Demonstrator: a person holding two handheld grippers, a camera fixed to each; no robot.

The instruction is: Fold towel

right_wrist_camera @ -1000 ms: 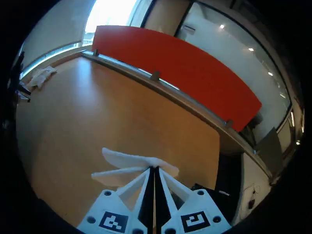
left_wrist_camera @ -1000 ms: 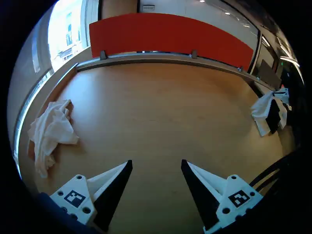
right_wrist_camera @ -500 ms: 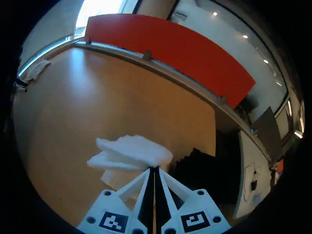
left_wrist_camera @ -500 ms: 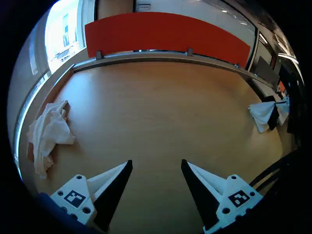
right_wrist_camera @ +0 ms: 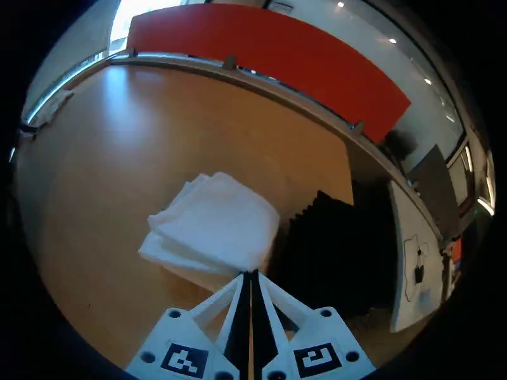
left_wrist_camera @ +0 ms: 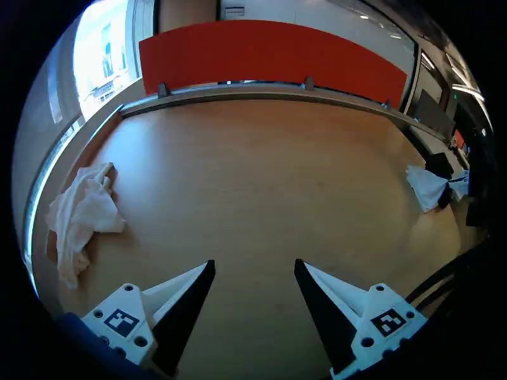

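A white folded towel is seen lying on a wooden table, near the table's right edge; in the right gripper view its stacked layers are shown close up, and its near corner is pinched between the fingers of the right gripper, whose jaws are pressed together on the cloth. In the left gripper view the same towel is seen small and far off at the right side of the table, its folds too small to be made out. The left gripper is held over bare wood with its jaws wide apart and nothing between them. A crumpled white cloth is seen at the table's left edge in the left gripper view, well apart from the towel; in the right gripper view it is seen as a small pale shape at the far left corner. A red panel is set along the far edge of the table. A black shape is seen just beside the towel, past the table's edge; what it is cannot be told. Counted: one towel; one cloth; two grippers; one table; one panel.
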